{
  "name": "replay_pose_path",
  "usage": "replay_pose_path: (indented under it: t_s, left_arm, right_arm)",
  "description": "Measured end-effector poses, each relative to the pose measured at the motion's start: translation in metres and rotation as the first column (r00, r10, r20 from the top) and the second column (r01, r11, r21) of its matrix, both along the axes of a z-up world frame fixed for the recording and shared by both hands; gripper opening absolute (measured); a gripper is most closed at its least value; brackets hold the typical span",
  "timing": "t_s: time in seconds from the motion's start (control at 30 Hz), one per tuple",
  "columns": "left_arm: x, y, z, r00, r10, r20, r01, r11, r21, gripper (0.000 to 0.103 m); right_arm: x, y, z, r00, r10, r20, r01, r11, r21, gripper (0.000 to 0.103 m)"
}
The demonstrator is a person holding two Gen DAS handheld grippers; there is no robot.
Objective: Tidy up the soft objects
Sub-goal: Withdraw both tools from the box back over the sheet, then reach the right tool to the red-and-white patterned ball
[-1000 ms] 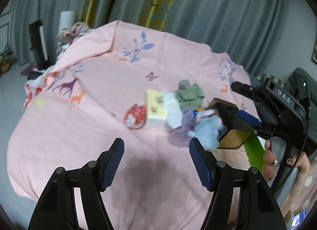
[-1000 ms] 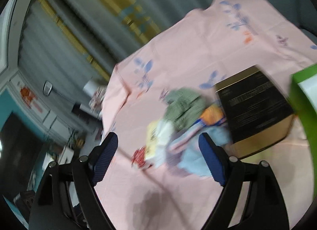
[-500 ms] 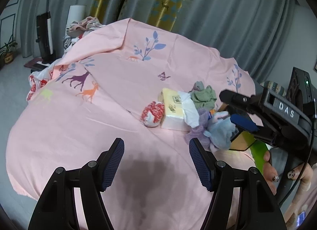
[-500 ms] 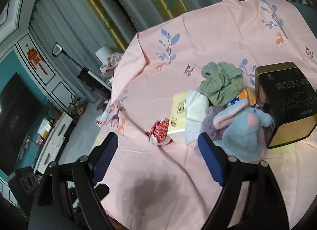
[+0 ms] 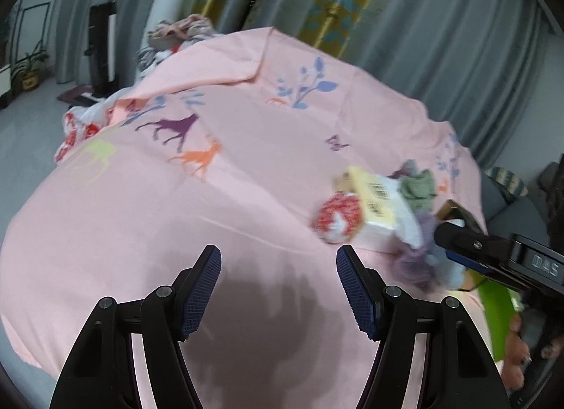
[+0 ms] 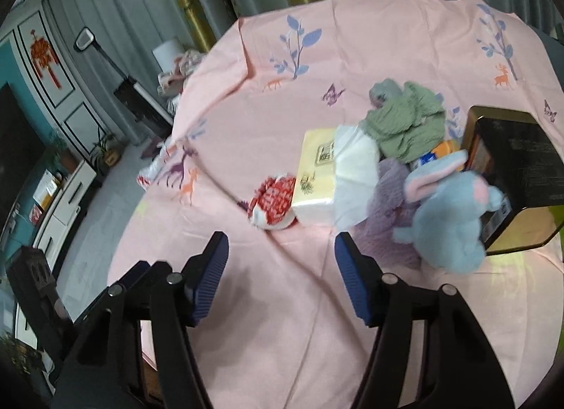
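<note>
A heap of soft things lies on the pink sheet [image 6: 317,321]: a blue plush rabbit [image 6: 451,225], a purple fuzzy cloth [image 6: 387,204], a green cloth [image 6: 405,123], a pale yellow tissue pack [image 6: 317,176] and a red-and-white bundle [image 6: 273,202]. My right gripper [image 6: 280,269] hovers in front of the bundle; its jaws are closing with nothing between them. My left gripper [image 5: 278,289] stands open over bare sheet, left of the bundle [image 5: 336,217] and tissue pack [image 5: 373,201]. The right gripper's body [image 5: 493,250] crosses in front of the heap in the left wrist view.
A black-and-gold box [image 6: 511,176] stands right of the rabbit, with a green item [image 5: 493,317] near it. A clothes pile [image 5: 179,31] sits at the far end of the bed. Curtains [image 5: 440,21] hang behind; a white cabinet [image 6: 63,204] stands on the left floor.
Both grippers have sunk toward the sheet. The right gripper's jaws have narrowed, and the heap has shifted right in both views. The left view is blurred from motion.
</note>
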State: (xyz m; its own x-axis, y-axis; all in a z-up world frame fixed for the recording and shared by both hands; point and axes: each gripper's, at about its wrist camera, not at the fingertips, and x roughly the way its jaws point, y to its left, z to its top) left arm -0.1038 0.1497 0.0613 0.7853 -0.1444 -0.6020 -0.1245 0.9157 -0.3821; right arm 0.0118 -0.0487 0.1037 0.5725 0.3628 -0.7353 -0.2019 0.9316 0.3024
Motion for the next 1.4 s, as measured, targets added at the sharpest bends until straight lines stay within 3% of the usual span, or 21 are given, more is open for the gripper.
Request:
replay_pose_path:
  t_s: [0.07, 0.13, 0.2, 0.33, 0.5, 0.57, 0.83, 1.03, 1.1, 1.17, 1.33, 1.4]
  left_arm:
    - [0.003, 0.006, -0.004, 1.0, 0.018, -0.022, -0.018, 1.0, 0.006, 0.068]
    - [0.004, 0.011, -0.006, 0.999, 0.043, -0.033, -0.043, 0.999, -0.001, 0.068]
    - [0.007, 0.018, -0.008, 0.997, 0.052, -0.049, -0.053, 0.998, -0.02, 0.068]
    - [0.01, 0.022, -0.014, 0.994, 0.062, -0.089, -0.062, 0.998, 0.002, 0.068]
    - [0.009, 0.024, -0.013, 0.994, 0.056, -0.091, -0.055, 0.998, 0.015, 0.067]
    - [0.009, 0.026, -0.013, 0.994, 0.047, -0.097, -0.048, 0.999, -0.012, 0.058]
    - [0.006, 0.026, -0.013, 0.994, 0.024, -0.104, -0.029, 0.998, -0.047, 0.052]
    - [0.005, 0.031, -0.016, 0.993, 0.031, -0.116, -0.039, 0.997, -0.063, 0.052]
    - [0.005, 0.034, -0.016, 0.993, 0.036, -0.116, -0.045, 0.997, -0.069, 0.052]
    - [0.005, 0.034, -0.016, 0.993, 0.035, -0.114, -0.043, 0.997, -0.068, 0.052]
    - [0.004, 0.031, -0.016, 0.993, 0.028, -0.114, -0.036, 0.997, -0.061, 0.052]
    - [0.004, 0.03, -0.017, 0.993, 0.028, -0.112, -0.036, 0.997, -0.066, 0.052]
  right_arm:
    - [0.006, 0.005, -0.01, 0.999, 0.013, -0.036, -0.013, 1.0, 0.01, 0.072]
    - [0.012, 0.011, -0.019, 0.999, 0.001, -0.051, -0.003, 0.999, -0.042, 0.074]
    - [0.016, 0.017, -0.026, 0.998, -0.01, -0.057, 0.005, 0.996, -0.088, 0.074]
    - [0.023, 0.025, -0.033, 0.996, -0.002, -0.085, -0.006, 0.996, -0.091, 0.074]
    - [0.02, 0.029, -0.027, 0.998, -0.007, -0.058, 0.0, 0.993, -0.115, 0.072]
    - [0.018, 0.029, -0.022, 0.999, -0.015, -0.049, 0.01, 0.996, -0.094, 0.071]
    - [0.038, 0.045, -0.015, 0.999, -0.031, -0.033, 0.028, 0.995, -0.092, 0.068]
    - [0.085, 0.063, -0.049, 0.983, -0.116, -0.142, 0.089, 0.979, -0.183, 0.058]
    - [0.087, 0.07, -0.048, 0.988, -0.126, -0.087, 0.106, 0.973, -0.205, 0.056]
    - [0.088, 0.078, -0.048, 0.991, -0.131, -0.04, 0.115, 0.955, -0.273, 0.029]
    - [0.092, 0.08, -0.049, 0.994, -0.107, -0.033, 0.091, 0.947, -0.308, 0.029]
    - [0.093, 0.08, -0.05, 0.995, -0.09, -0.031, 0.076, 0.946, -0.315, 0.015]
